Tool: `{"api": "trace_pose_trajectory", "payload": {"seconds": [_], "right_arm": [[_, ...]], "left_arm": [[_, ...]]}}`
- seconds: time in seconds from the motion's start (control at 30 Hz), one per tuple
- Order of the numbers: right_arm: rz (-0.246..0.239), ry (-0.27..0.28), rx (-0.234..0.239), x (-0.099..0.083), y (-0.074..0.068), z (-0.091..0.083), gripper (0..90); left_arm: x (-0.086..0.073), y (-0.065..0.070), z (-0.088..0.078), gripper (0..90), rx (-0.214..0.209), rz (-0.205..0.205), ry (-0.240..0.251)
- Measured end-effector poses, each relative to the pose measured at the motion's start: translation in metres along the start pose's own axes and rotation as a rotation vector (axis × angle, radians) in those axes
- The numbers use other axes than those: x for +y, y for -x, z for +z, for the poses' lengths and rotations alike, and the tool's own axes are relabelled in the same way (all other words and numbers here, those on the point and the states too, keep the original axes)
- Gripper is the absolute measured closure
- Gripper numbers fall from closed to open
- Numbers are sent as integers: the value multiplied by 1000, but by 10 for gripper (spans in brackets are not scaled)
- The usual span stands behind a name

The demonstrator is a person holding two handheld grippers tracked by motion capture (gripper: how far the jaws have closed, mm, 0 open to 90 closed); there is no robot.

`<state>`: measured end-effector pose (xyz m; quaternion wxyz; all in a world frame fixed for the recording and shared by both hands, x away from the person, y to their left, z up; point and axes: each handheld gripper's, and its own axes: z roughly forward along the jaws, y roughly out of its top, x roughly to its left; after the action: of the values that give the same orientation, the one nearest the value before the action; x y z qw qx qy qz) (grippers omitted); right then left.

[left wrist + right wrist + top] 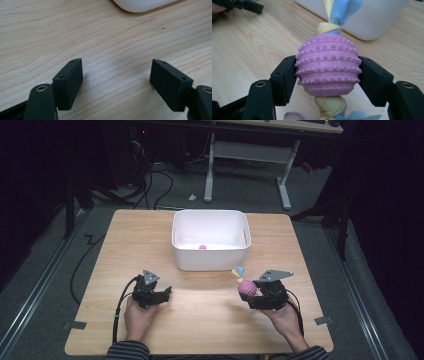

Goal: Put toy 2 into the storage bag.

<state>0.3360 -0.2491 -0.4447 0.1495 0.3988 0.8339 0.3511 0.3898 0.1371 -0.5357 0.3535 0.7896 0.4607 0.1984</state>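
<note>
Right gripper is clamping a pink studded ball between both jaws; knotted yellow and blue cloth strips are sticking out of the ball's two ends. In the high view the ball is sitting just in front of the white tub, near its right corner. Left gripper is standing wide, with bare wooden table between its jaws.
</note>
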Motion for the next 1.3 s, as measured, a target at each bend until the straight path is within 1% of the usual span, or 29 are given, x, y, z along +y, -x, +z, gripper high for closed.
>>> {"api": "trace_pose_trajectory", "payload": {"seconds": [0.17, 0.2, 0.27, 0.3, 0.4, 0.43, 0.53, 0.57, 0.67, 0.7, 0.8, 0.83, 0.87, 0.9, 0.93, 0.97, 1.0, 1.03, 1.1, 1.17, 1.2, 1.3], "right_arm": [[-8, 17, 13, 11, 4, -8, 348], [-3, 19, 16, 13, 4, -9, 348], [-8, 19, 18, 15, 5, -9, 348], [-17, 9, 17, 20, 5, -11, 348], [-22, 14, 18, 23, 5, -14, 349], [-24, 26, 23, 28, 4, -19, 349], [-24, 32, 25, 33, 4, -23, 349], [-28, 40, 18, 40, 6, -28, 350], [-27, 51, 20, 45, 8, -33, 349], [-26, 65, 19, 52, 11, -40, 350], [-20, 67, 20, 56, 15, -44, 350], [-16, 68, 20, 62, 21, -46, 351], [-16, 68, 20, 62, 21, -46, 351], [-11, 70, 27, 67, 24, -48, 351], [-11, 70, 27, 67, 24, -48, 351], [-9, 71, 25, 75, 30, -48, 351], [-13, 69, 18, 78, 32, -49, 350], [-19, 69, 0, 83, 34, -49, 350], [-15, 73, -1, 92, 37, -49, 350], [-20, 79, -13, 99, 39, -51, 349], [-19, 78, -9, 102, 39, -51, 349], [-15, 79, -16, 114, 44, -49, 349]], "left_arm": [[0, 0, 0, 271, 0, 0, 0], [0, 0, 0, 271, 0, 0, 0], [0, 0, 0, 270, 0, 0, 0], [0, 0, 0, 270, -1, 0, 0], [0, 0, 0, 268, 0, 0, 1], [0, 0, 0, 268, -2, 1, 0], [0, 0, 0, 267, -2, 1, -1], [0, 0, 0, 266, -2, 1, -1], [0, 0, 0, 266, -3, 1, -1], [0, 0, 0, 266, -1, 1, 0], [0, 0, 0, 267, 0, 1, 1], [0, 0, 0, 267, 0, 2, 0], [0, 0, 0, 267, 0, 2, 0], [0, 0, 0, 267, 0, 1, 0], [0, 0, 0, 267, 0, 1, 0], [0, 0, 0, 268, 1, 0, 1], [0, 0, 0, 269, 1, 0, 0], [0, 0, 0, 269, 1, 0, 0], [0, 0, 0, 269, 1, 0, 0], [0, 0, 0, 268, 2, 0, 0], [0, 0, 0, 268, 1, 0, 0], [0, 0, 0, 267, 1, 1, 0]]}}
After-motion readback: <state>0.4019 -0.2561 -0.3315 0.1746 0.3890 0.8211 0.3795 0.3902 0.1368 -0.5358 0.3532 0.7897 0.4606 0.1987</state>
